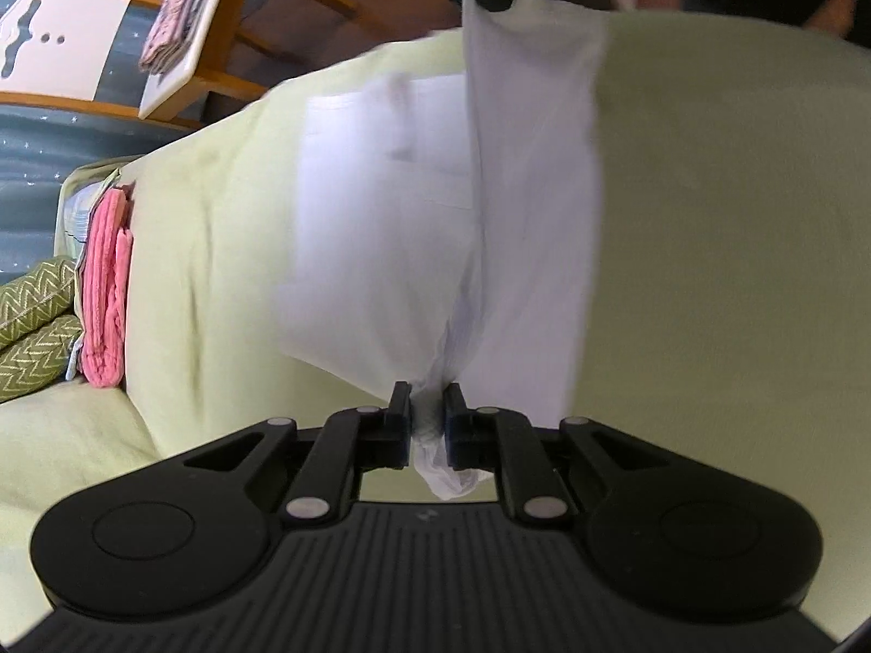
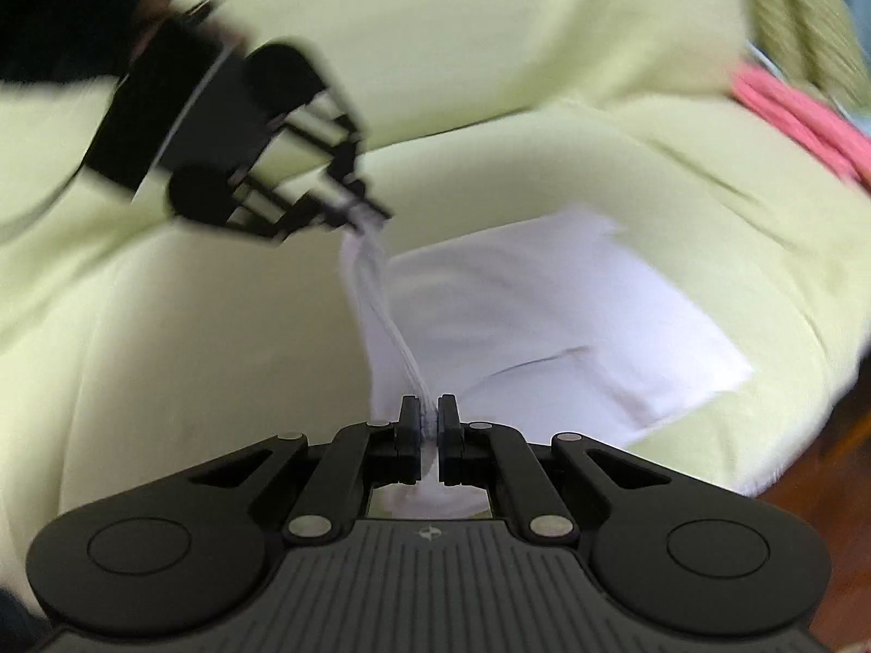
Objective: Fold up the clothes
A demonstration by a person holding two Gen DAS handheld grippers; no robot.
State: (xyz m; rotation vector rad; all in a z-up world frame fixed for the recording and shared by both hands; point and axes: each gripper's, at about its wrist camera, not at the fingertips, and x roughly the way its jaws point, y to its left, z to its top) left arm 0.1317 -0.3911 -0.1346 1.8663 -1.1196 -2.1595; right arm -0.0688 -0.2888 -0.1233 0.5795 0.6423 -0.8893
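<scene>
At the bottom centre, the left gripper (image 1: 427, 413) pinches a bunched edge of the white cotton garment (image 1: 435, 228), which stretches up the frame over the pale green sofa cover (image 1: 707, 217). A folded pink towel (image 1: 106, 288) sits at left; a wooden chair (image 1: 179, 38) stands upper left.

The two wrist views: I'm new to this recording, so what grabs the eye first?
A white garment stretched between both grippers, over a pale green sofa. The left gripper and right gripper are each shut on a bunched edge. A pink towel lies folded at the sofa's far end.
</scene>
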